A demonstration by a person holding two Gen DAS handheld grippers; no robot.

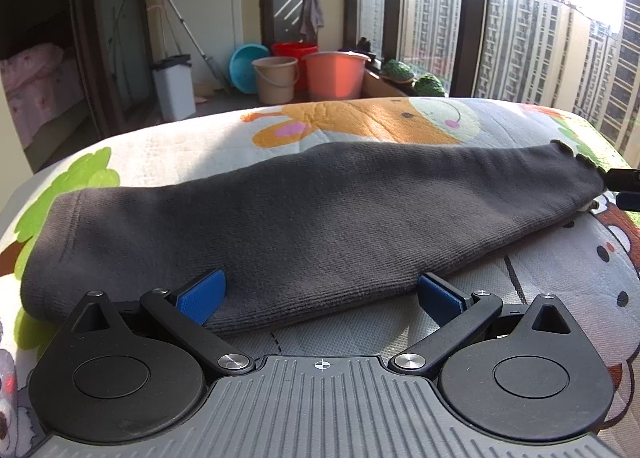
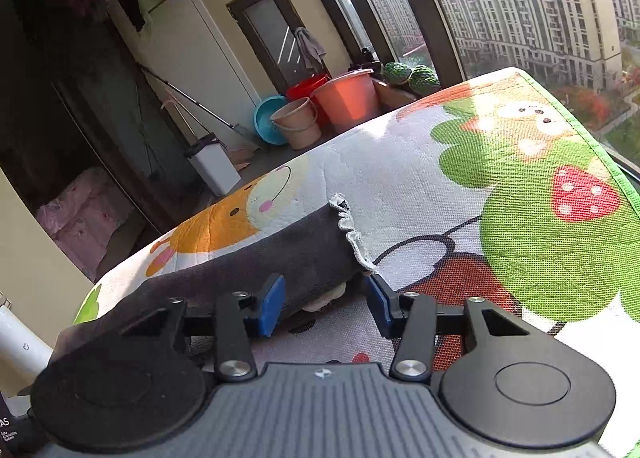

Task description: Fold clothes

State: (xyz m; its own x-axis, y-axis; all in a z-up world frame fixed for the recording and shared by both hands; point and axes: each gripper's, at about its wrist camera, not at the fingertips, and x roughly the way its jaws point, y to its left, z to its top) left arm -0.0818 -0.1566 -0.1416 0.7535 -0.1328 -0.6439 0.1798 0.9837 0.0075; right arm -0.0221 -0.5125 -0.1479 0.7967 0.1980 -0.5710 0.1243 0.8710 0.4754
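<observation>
A dark grey knit garment (image 1: 280, 225) lies folded in a long band across the cartoon-print mat (image 1: 360, 121). My left gripper (image 1: 320, 298) is open, its blue pads either side of the garment's near edge, low on the mat. In the right wrist view the garment's frilled hem end (image 2: 348, 230) lies on the mat (image 2: 520, 238). My right gripper (image 2: 326, 302) is open around that end, with a bit of pale fabric showing under the grey. The right gripper's tip also shows in the left wrist view (image 1: 624, 181) at the far right.
Beyond the mat's far edge stand several buckets (image 1: 336, 73), a blue basin (image 1: 244, 65), a white bin (image 1: 174, 87) and a mop. Large windows (image 1: 540, 37) run along the right. A doorway to a bedroom is at the left.
</observation>
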